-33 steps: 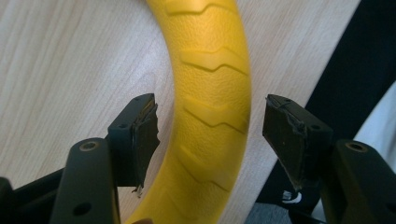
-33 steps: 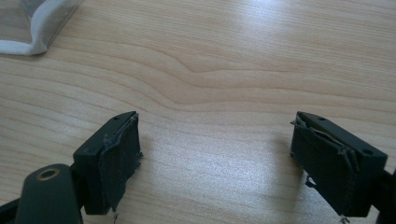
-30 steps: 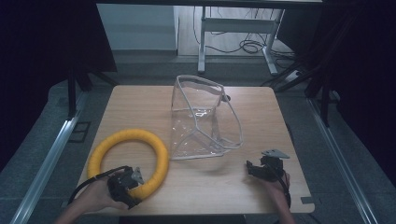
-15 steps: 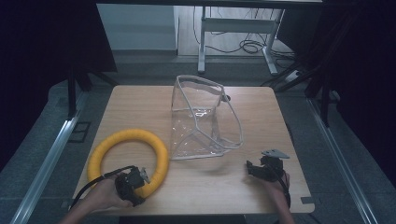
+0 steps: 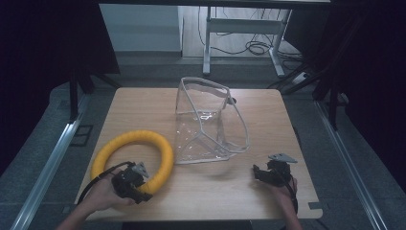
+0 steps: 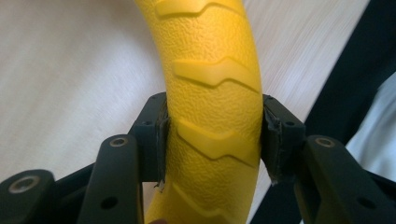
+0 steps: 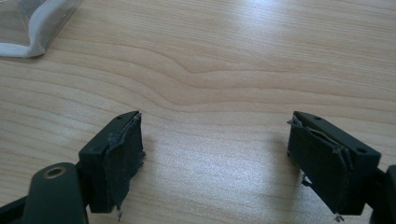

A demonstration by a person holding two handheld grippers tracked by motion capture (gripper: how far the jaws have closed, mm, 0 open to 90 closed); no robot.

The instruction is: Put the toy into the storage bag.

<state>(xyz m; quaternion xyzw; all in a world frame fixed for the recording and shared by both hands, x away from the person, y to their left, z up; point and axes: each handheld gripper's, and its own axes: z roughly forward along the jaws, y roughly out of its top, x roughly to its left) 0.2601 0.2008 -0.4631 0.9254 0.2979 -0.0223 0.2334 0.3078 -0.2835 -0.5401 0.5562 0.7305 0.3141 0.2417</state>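
A thick yellow ring (image 5: 129, 139) with a ribbed tread lies flat on the wooden table (image 5: 268, 115), at its near left. My left gripper (image 5: 143, 188) is at the ring's near right arc. In the left gripper view both pads press the sides of the ring (image 6: 210, 70), so the left gripper (image 6: 215, 135) is shut on it. At the near right of the table my right gripper (image 5: 257, 173) rests low, pointing left. Its jaws stand wide apart over bare wood, and the right gripper (image 7: 215, 154) is open and holds nothing.
A clear plastic bag (image 5: 210, 120) with a stiff white rim stands open in the middle of the table; its corner (image 7: 32, 28) lies ahead and left of the right gripper. The table's edges drop to a grey floor with metal rails on both sides.
My left gripper has shifted slightly at the ring's near arc. The ring, the bag and the right gripper have stayed where they were.
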